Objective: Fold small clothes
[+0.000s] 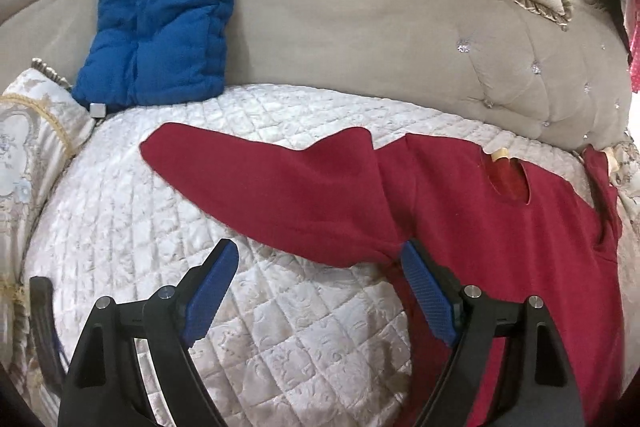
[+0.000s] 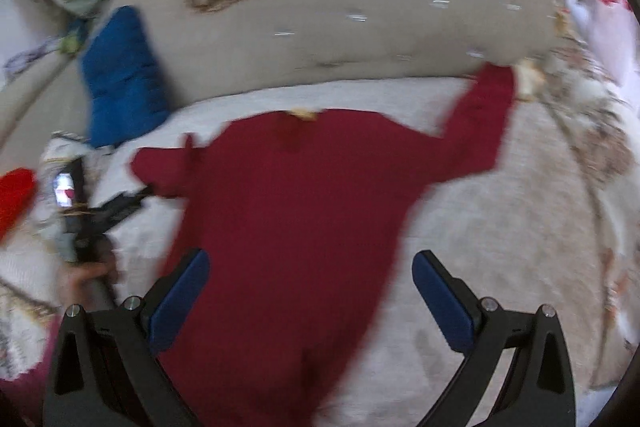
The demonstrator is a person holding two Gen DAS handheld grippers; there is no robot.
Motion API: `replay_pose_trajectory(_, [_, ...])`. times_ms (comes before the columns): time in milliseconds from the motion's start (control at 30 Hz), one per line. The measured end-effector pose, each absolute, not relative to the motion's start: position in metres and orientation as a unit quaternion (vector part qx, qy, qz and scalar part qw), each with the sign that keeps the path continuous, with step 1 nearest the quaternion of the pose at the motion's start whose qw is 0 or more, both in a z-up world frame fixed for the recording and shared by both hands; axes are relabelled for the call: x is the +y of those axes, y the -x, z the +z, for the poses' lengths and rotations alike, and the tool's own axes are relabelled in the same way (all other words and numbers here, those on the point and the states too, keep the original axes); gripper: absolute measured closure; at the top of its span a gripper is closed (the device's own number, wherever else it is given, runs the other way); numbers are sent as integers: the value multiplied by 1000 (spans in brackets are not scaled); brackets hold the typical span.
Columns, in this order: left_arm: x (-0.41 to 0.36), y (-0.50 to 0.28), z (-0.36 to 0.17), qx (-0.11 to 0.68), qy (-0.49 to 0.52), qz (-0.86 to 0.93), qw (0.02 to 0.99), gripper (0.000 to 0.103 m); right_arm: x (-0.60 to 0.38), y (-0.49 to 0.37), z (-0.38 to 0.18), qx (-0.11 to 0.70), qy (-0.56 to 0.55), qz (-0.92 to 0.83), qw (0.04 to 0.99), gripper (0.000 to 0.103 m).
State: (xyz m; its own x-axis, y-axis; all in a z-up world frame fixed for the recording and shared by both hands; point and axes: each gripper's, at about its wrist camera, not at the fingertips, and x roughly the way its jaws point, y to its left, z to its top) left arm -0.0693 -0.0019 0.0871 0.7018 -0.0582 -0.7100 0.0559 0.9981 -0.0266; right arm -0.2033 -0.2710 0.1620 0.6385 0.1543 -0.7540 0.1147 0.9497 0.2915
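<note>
Red garment (image 1: 480, 211) spread flat on the quilted bed (image 1: 120, 211); left hand-held gripper (image 1: 318, 267) and right hand-held gripper (image 2: 310, 281) both wide, empty; pinch the left sleeve (image 1: 256, 183) near its cuff, apparently unfolded.

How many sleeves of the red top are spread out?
2: left sleeve lies on the quilted cover toward the blue cushion; right sleeve reaches the sofa back. None looks hidden.
</note>
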Motion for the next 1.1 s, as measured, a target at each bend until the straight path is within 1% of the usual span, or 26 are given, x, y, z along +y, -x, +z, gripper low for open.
replay_pose_trajectory(67, [-2,69,88,382,-2,-30,924,38,-253,190,166,419,-149,30,895,0])
replay_pose_trajectory(200, [-6,67,88,382,-6,-32,924,38,-227,164,165,398,-102,-1,912,0])
replay_pose_trajectory(400, [-9,59,81,392,0,-34,919,38,-215,131,139,389,-47,-67,918,0])
replay_pose_trajectory(700, [-20,52,79,395,-8,-44,918,38,-226,109,101,397,-54,-109,910,0])
replay_pose_trajectory(1100, [-43,55,83,385,-25,-69,920,38,-242,109,90,388,-86,-140,907,0])
